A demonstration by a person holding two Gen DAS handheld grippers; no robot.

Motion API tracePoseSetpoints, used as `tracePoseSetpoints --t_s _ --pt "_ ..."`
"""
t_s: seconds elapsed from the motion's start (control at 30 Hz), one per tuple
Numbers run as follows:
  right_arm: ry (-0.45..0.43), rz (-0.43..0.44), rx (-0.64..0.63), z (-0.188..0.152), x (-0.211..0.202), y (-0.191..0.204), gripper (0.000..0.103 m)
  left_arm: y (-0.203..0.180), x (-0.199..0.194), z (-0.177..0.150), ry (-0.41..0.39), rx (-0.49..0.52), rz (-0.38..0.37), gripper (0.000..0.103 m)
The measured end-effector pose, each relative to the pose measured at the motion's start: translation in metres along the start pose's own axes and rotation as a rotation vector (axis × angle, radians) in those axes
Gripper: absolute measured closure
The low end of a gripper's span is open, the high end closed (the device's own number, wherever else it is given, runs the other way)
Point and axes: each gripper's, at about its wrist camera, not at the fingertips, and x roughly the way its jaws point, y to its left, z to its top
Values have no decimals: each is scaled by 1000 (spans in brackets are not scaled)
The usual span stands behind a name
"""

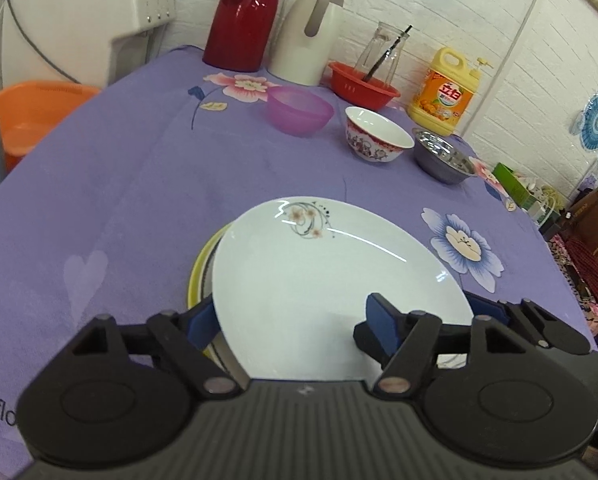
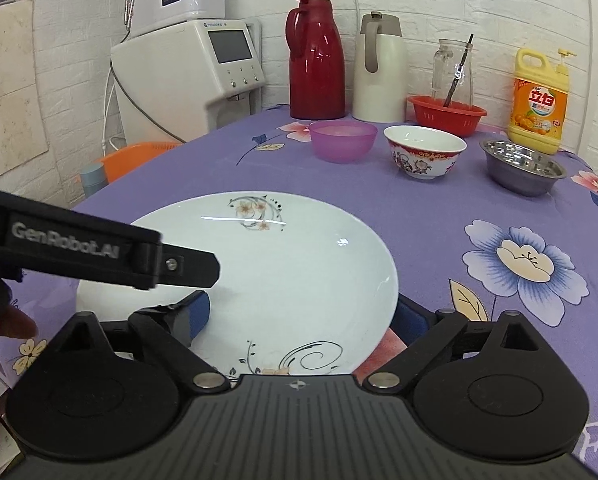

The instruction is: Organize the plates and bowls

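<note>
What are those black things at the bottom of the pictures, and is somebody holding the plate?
Those black things are two grabbing tools, one in each of a person's hands. Each tool has two fingers with blue pads and a little camera looking along them. One picture comes from the camera on the left gripper, the other from the one on the right gripper. Both tools reach around a white flowered plate, which sits over a yellow plate on the purple tablecloth. The fingers are spread wide, so nothing is squeezed tight. Farther back stand a purple bowl, a painted bowl and a steel bowl, then a red flask, a white jug and a yellow soap bottle by the wall.
</note>
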Motion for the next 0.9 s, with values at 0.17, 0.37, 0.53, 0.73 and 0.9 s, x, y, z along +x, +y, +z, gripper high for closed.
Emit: tracePoseSetpoints --t_s 0.17,0.37,0.53,0.73,0.9 --pt "1 -2 22 0 0 -7 0 -1 -8 4 40 38 39 31" --pt "3 -6 21 -1 2 -9 0 1 -7 3 27 87 65 31" --pt "-7 -8 44 0 -2 -16 0 -6 -4 4 7 137 140 31" --pt "-40 -22 110 3 -7 -36 0 1 -12 18 -55 109 183 31" --pt "-25 -29 164 2 -6 -54 0 -18 -1 34 -68 97 130 31"
